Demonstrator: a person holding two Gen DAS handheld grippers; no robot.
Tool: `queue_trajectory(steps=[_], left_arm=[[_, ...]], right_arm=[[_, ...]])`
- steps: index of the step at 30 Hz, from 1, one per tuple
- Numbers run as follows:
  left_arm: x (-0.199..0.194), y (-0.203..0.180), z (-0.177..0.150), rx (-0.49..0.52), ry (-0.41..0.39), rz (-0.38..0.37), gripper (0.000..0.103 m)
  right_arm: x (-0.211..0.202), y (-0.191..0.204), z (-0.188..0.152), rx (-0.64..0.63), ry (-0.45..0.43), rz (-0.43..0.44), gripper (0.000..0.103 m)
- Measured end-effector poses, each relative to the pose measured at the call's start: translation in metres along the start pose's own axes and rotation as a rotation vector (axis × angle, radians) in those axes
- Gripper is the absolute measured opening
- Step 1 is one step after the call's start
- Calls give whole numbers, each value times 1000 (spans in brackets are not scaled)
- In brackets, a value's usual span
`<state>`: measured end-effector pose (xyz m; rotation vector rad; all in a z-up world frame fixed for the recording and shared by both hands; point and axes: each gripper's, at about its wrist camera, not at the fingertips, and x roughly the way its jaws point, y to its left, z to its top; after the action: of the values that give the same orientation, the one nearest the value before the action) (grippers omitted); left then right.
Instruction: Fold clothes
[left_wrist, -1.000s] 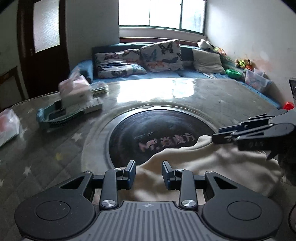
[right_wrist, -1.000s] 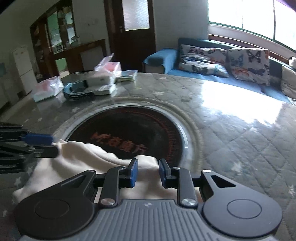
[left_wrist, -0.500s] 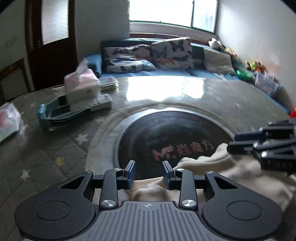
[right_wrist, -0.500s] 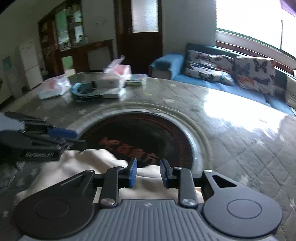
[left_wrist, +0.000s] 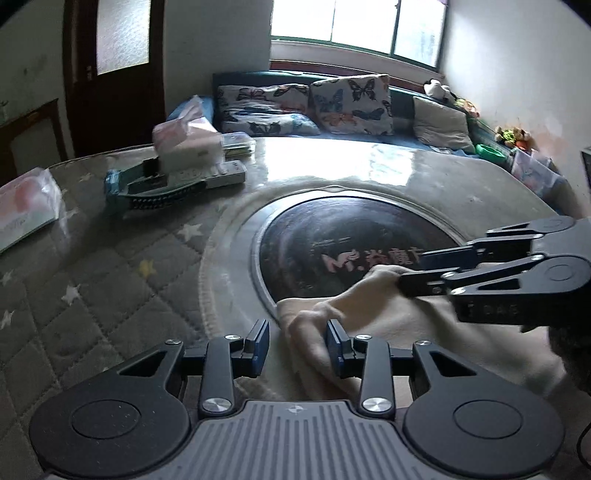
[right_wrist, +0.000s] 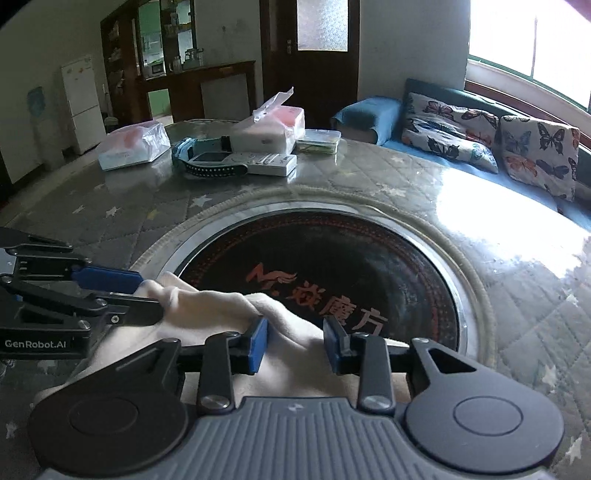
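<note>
Your left claw (left_wrist: 297, 341) and right claw (right_wrist: 294, 341) both stand apart over the cream fleece garment (left_wrist: 388, 325); centre each fold edge before clamping.

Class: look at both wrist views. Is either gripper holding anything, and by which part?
Neither grips yet. Left gripper and right gripper are open, fingers straddling raised folds along the cream garment's far edge.
</note>
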<state>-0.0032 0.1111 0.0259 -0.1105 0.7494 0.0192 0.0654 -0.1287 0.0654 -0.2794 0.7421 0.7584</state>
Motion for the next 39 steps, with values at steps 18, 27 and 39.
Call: queue_trajectory(steps=[18,27,39], left_arm=[[-10,-7,-11,5,-3,6,43],[-15,-6,-13,3,-5,19,43],[-40,6,-20,-89,-29,15,53]], right_arm=[[-45,54,-33,-125,9,89,37],[-63,84,-38,-193,-20,156,37],[-81,112,-54,-303,-40,154,39]])
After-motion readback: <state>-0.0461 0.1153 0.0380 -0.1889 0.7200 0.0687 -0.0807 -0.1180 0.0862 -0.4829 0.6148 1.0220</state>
